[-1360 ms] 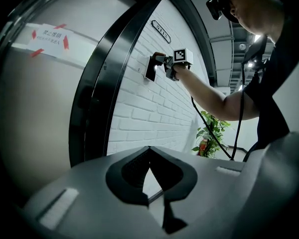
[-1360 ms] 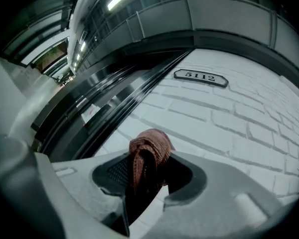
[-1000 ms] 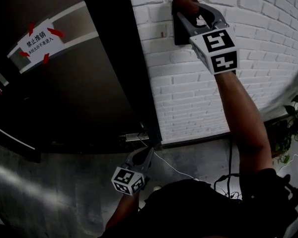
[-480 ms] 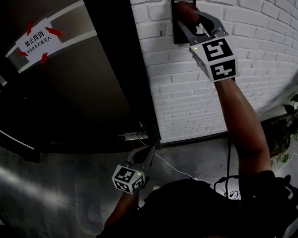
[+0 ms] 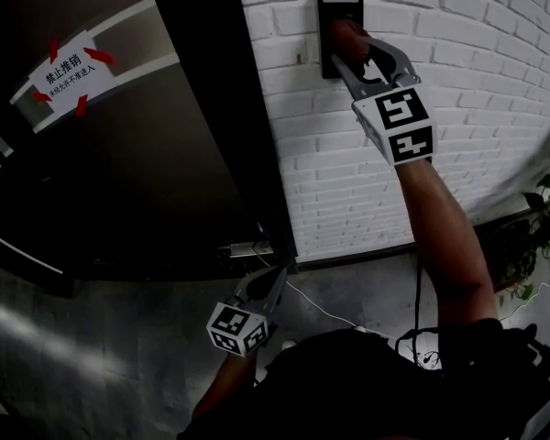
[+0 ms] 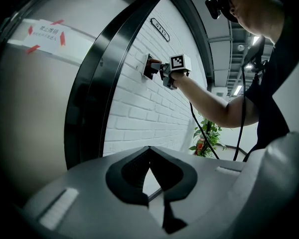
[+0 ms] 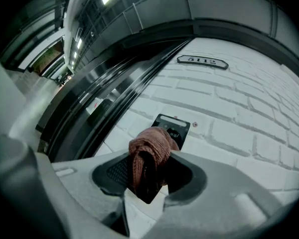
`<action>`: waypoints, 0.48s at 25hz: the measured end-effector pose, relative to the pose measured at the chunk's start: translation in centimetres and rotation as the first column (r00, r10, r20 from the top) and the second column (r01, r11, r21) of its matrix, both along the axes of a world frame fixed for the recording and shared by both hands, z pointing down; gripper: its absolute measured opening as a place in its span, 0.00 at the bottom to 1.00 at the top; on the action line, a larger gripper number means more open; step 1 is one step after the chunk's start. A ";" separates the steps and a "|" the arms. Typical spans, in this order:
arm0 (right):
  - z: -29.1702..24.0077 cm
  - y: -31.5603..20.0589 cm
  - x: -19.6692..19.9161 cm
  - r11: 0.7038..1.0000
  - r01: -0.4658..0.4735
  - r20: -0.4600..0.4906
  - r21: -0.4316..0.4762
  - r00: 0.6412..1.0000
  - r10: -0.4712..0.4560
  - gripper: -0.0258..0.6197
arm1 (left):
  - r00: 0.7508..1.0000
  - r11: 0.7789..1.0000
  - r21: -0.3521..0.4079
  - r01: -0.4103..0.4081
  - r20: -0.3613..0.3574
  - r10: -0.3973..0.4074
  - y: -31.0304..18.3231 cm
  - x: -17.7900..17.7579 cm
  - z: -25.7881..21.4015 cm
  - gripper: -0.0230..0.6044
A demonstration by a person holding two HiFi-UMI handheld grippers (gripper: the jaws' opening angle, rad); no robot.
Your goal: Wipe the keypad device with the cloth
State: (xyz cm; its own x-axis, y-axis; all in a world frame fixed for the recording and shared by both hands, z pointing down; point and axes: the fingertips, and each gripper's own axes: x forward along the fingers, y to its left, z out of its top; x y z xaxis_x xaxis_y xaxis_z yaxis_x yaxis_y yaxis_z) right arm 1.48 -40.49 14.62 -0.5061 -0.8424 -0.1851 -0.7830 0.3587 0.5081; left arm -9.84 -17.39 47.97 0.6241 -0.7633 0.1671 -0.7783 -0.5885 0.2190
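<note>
A black keypad device [image 5: 339,12] is fixed to the white brick wall [image 5: 458,71]. My right gripper [image 5: 351,49] is shut on a bunched reddish-brown cloth [image 5: 342,35], which presses on the keypad's lower half. In the right gripper view the cloth [image 7: 150,151] fills the space between the jaws of the right gripper [image 7: 149,158] and covers the lower part of the keypad [image 7: 177,125]. My left gripper [image 5: 272,280] hangs low near the floor, shut and holding nothing. In the left gripper view its own jaws [image 6: 149,151] meet at the tips, with the keypad [image 6: 148,66] far off.
Left of the brick wall are a dark door frame [image 5: 225,108] and a dark door with a white sign with red arrows [image 5: 69,70]. A cable [image 5: 323,308] runs along the floor. A potted plant [image 5: 545,232] stands at the right. A number plate [image 7: 202,61] hangs above the keypad.
My right gripper has slid down the keypad with the cloth, uncovering the keypad's top. The left gripper has hardly moved.
</note>
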 end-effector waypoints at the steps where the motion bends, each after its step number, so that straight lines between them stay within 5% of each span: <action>1: 0.3 0.0 0.0 1.000 0.000 0.002 -0.005 1.000 0.000 0.27 | 1.000 1.000 0.000 0.001 0.001 -0.001 0.0 -0.1 0.0 0.06; 12: 4.0 0.1 0.1 0.998 0.001 0.002 -0.061 1.000 -0.001 0.27 | 1.000 1.000 -0.003 -0.004 0.000 0.004 0.2 0.2 0.1 0.06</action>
